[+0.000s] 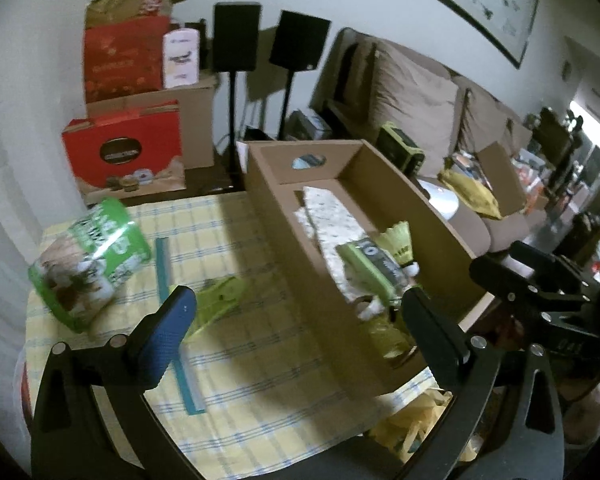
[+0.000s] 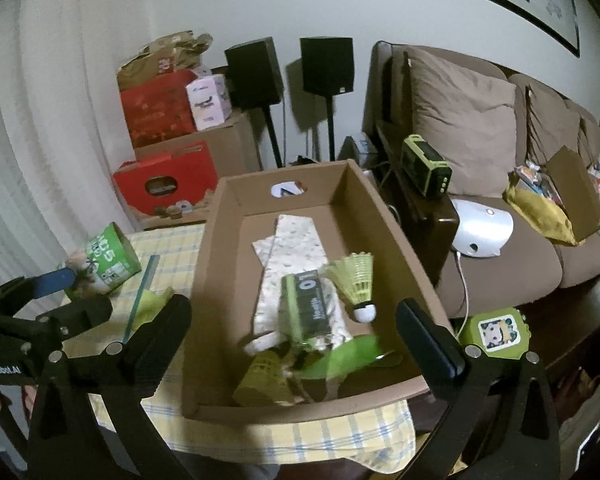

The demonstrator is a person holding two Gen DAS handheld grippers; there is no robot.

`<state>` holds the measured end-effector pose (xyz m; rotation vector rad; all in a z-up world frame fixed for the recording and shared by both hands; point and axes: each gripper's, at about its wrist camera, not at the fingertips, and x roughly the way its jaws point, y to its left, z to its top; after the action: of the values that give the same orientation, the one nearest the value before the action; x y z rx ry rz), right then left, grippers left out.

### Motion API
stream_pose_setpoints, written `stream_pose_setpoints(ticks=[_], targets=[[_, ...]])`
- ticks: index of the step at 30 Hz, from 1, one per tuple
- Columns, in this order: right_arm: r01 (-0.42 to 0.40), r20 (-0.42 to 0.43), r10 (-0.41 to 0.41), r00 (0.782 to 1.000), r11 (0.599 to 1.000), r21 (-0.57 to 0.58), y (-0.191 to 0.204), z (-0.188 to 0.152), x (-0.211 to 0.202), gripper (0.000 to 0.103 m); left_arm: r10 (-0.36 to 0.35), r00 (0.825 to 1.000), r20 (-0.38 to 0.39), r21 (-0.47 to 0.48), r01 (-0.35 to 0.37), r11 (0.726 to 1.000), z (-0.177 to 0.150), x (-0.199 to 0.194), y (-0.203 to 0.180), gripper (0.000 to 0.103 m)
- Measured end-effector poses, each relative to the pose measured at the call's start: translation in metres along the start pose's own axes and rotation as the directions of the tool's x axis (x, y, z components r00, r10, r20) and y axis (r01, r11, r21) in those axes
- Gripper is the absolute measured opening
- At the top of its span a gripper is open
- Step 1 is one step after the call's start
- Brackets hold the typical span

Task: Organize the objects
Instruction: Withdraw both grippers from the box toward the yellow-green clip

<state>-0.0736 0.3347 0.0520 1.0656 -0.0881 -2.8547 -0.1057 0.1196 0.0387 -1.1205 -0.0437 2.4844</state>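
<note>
Standing wide apart with nothing between them, the jaws of the right gripper frame the near end of the cardboard box on the yellow checked tablecloth, where a green carton reading "10" lies on patterned paper beside a yellow shuttlecock. Only the right view shows "GenRobot.AI" printed on the left gripper, equally spread and empty above the cloth left of the box. Further left lie a teal ruler and a tipped green can, its lettering too blurred to read.
</note>
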Motion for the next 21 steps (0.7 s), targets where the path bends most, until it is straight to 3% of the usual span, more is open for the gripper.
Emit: stream_pose_setpoints(ticks=[15,21], targets=[[-0.062,-0.014,0.062,0.998,0.998,-0.021,0.042,-0.001,0.006,0.102,0.096,0.995,0.02,-0.086,-0.094,0.992,-0.023,-0.024,0.068,0.102],[-0.112,-0.024,0.111,0.994,0.993,-0.031,0.06,-0.004,0.015,0.102,0.13,0.991,-0.04,-0.123,-0.134,0.983,-0.052,-0.009,0.097,0.102]])
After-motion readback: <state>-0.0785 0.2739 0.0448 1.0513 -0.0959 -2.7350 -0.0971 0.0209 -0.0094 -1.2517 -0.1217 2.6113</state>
